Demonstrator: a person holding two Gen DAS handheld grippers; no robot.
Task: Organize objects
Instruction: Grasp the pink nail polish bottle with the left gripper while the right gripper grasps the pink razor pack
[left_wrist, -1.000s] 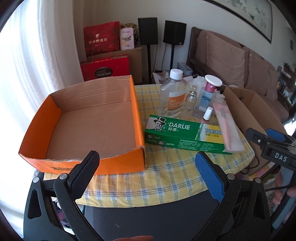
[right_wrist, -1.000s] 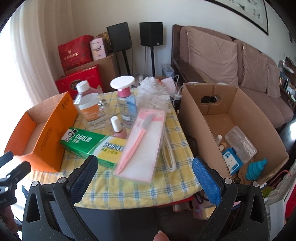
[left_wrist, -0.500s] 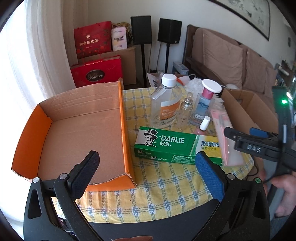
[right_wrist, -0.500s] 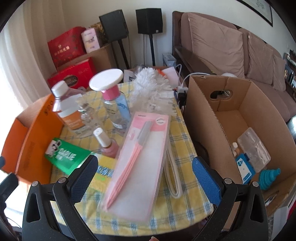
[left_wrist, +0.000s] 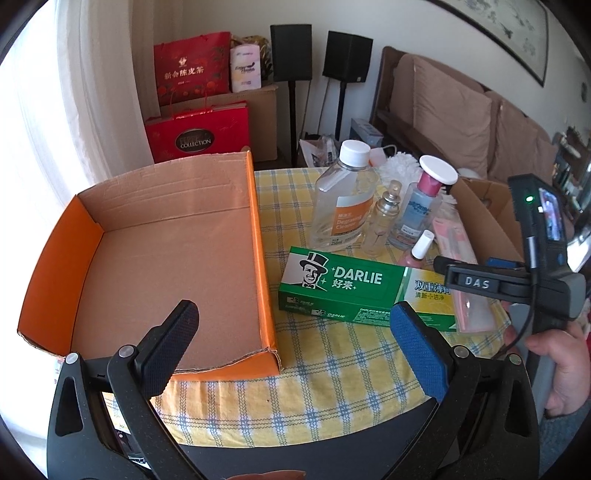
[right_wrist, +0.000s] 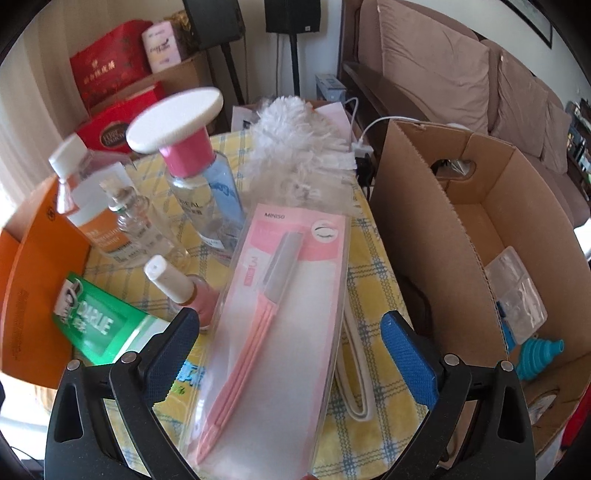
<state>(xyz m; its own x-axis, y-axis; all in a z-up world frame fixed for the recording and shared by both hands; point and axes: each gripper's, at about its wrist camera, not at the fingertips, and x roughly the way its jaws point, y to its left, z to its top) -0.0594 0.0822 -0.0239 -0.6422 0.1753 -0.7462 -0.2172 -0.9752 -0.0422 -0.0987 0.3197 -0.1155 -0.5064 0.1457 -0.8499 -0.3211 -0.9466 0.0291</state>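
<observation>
Razor pack between open right hand-held gripper fingers

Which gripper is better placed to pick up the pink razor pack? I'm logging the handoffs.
Right. The right gripper is open, its jaws on either side of the razor pack. The left gripper is open too, but faces the orange box.

A table with a yellow checked cloth

An orange box sits at 9 o'clock, a green toothpaste box in the middle, bottles at 12, a pink razor pack at 3.
</observation>
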